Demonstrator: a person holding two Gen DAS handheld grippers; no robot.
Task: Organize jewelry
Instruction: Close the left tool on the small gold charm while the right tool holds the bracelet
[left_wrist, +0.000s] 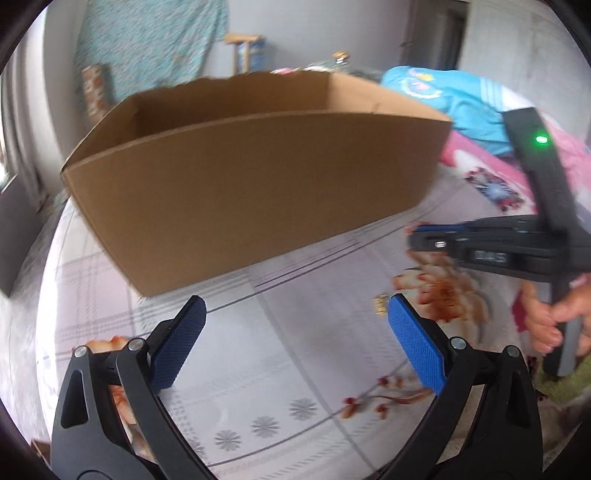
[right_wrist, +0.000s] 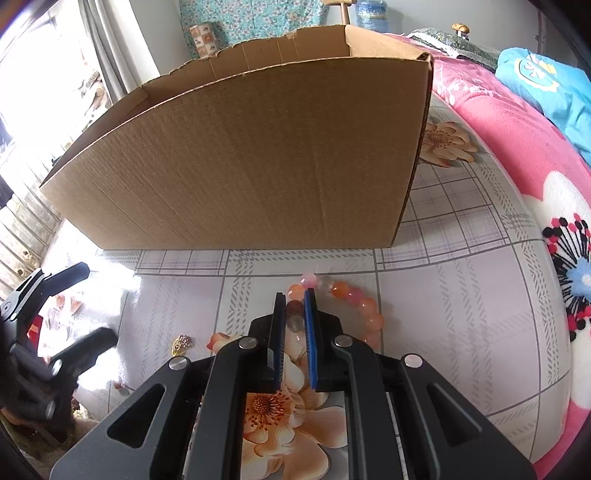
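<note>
- Bracelet (right_wrist: 332, 295) of round pink and orange beads lies on the bed (right_wrist: 461, 295), just at the fingertips of the right gripper (right_wrist: 294, 295), whose jaws stand narrow with a few beads of the loop's near-left side caught between the blue pads; the rest of the loop curves off toward 3 o'clock.
- Handling, as a judgement: light, floppy as a loop, probably on stretch cord; each bead is hard, smooth and rounded, so it may roll out of flat pads. A hold across two or three neighbouring beads looks safest; the free part will hang and swing when lifted.
- Small gold charm (right_wrist: 181, 342) rests on the sheet at 9 o'clock from the right gripper, clear of the bracelet; it is tiny and thin, and will need a fine pinch.
- Left gripper (left_wrist: 293, 310) hangs above the sheet with jaws wide and nothing between them.
- Cardboard box (right_wrist: 240, 155) stands at 12 o'clock, just beyond the bracelet, open on top; its tall near wall is what the load would have to clear.
- Pink blanket (right_wrist: 509, 140) and blue cloth (right_wrist: 554, 85) lie at 2 o'clock, well apart and out of the way.
</note>
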